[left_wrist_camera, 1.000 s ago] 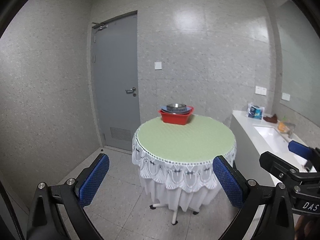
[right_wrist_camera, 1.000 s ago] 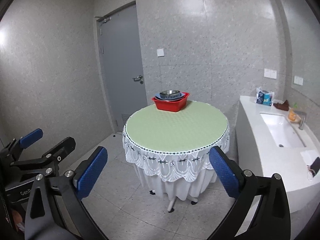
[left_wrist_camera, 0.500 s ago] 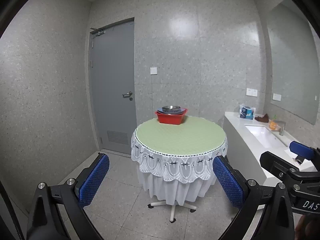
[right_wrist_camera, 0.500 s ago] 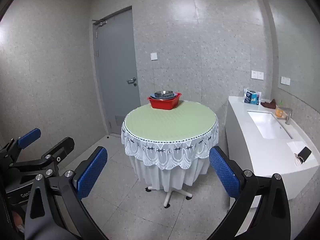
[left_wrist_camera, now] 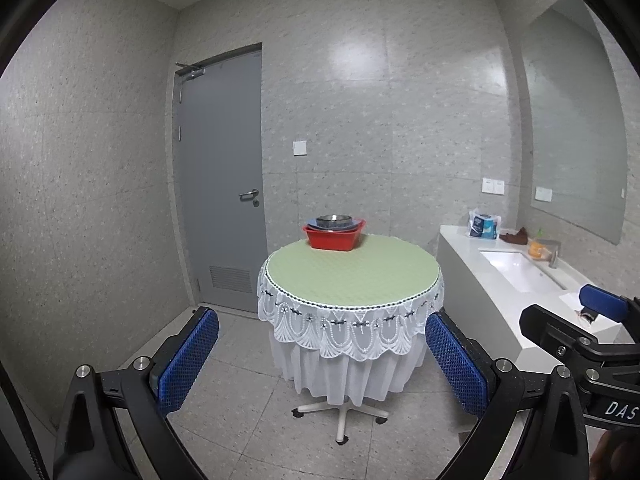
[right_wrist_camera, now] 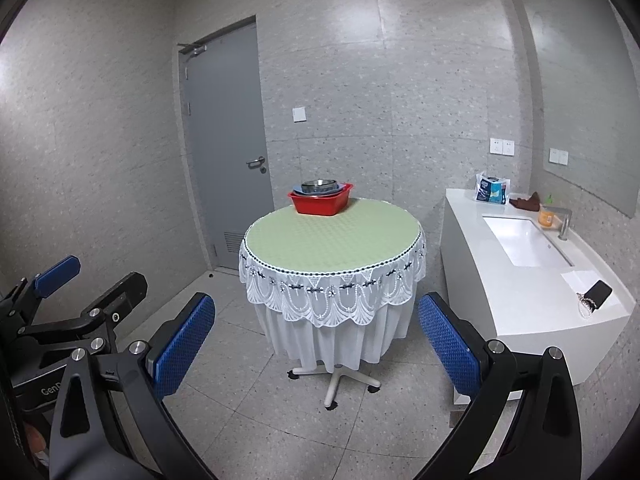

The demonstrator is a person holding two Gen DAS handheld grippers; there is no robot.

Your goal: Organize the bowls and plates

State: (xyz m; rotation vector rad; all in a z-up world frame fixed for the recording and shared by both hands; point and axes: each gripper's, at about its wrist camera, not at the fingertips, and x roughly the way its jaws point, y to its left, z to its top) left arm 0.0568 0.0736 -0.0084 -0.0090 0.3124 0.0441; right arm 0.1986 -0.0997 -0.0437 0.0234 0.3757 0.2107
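The left gripper and the right gripper both have their jaws wide apart and hold nothing. The red basin stands on the far edge of the round table, well apart from both grippers, beyond the whole green tabletop. Inside the basin I count one metal bowl on top, and under it one blue dish; whether more pieces lie below, I cannot tell. There is one basin and one table. To the right stands one white counter with one sink.
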